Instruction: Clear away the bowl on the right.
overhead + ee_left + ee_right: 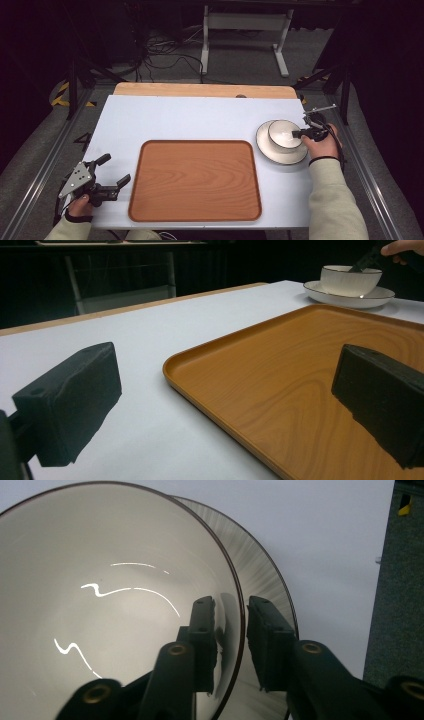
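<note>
- Right gripper view: the right hand-held gripper (231, 645) straddles the rim of the white bowl (115, 605), 1 jaw inside, 1 outside. A sliver of gap shows beside the wall, so whether the pads already press cannot be told. A thin-rim pinch could slip once the bowl is lifted.
- High view: the bowl (284, 134) sits on a white plate (272, 152) at the desk's (175, 120) right edge, just right of the wooden tray (195, 180). Gripped at 1 side only, the bowl would likely tilt away from the jaws as it rises.
- Glazed ware on glazed ware: a sideways drag could likely pull the plate along or knock it toward the desk edge nearby.
- Left gripper view: the left hand-held gripper (220, 405) stands released, its jaws wide apart with nothing between them, hovering low at the tray's (280, 390) left rim. It offers no support to the bowl (350, 281), well apart at the far side.
- A tilted bowl carried across might clip the tray's raised lip when lowered.
</note>
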Motion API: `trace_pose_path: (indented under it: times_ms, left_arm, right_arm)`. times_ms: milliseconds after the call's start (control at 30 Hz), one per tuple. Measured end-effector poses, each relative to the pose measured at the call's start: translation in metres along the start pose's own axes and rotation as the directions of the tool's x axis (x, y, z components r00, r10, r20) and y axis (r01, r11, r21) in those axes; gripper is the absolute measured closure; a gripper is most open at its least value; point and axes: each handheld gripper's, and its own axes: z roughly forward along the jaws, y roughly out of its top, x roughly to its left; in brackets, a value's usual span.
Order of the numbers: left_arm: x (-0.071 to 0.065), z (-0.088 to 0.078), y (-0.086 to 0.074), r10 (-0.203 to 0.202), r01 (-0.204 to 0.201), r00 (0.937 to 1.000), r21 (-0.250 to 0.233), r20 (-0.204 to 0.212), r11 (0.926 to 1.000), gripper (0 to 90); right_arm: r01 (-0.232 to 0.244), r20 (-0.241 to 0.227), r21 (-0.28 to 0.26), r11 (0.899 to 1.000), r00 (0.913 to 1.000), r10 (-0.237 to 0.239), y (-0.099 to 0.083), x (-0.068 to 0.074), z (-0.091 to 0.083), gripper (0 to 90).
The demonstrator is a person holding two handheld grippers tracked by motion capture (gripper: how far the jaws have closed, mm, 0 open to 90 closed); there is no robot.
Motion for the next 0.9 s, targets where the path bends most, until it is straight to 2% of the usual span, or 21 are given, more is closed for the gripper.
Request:
trace_pose_path:
  times_ms: [67,367,700,900]
  left_arm:
    - [0.0000,0.0000,0.0000,0.000,0.000,1.0000,0.000,0.000,1.0000,0.3]
    - [0.0000,0.0000,0.0000,-0.001,0.001,1.0000,0.001,0.000,1.0000,0.3]
    - [0.0001,0.0000,0.0000,0.001,-0.001,1.0000,0.001,0.000,1.0000,0.2]
    - [0.0000,0.0002,-0.0001,-0.001,0.001,1.0000,0.001,0.001,1.0000,0.3]
  right_arm:
    - [-0.013,-0.013,0.005,1.000,0.9998,0.013,0.0003,0.0007,-0.0003,81.0]
    - [-0.047,0.014,0.019,0.999,0.9988,0.047,0.0015,0.0041,-0.0015,81.5]
    - [-0.085,0.000,0.018,0.996,0.9964,0.085,0.0016,0.0029,-0.0030,83.5]
    - [-0.124,-0.004,0.012,0.992,0.9923,0.124,0.0035,0.0052,-0.0068,83.9]
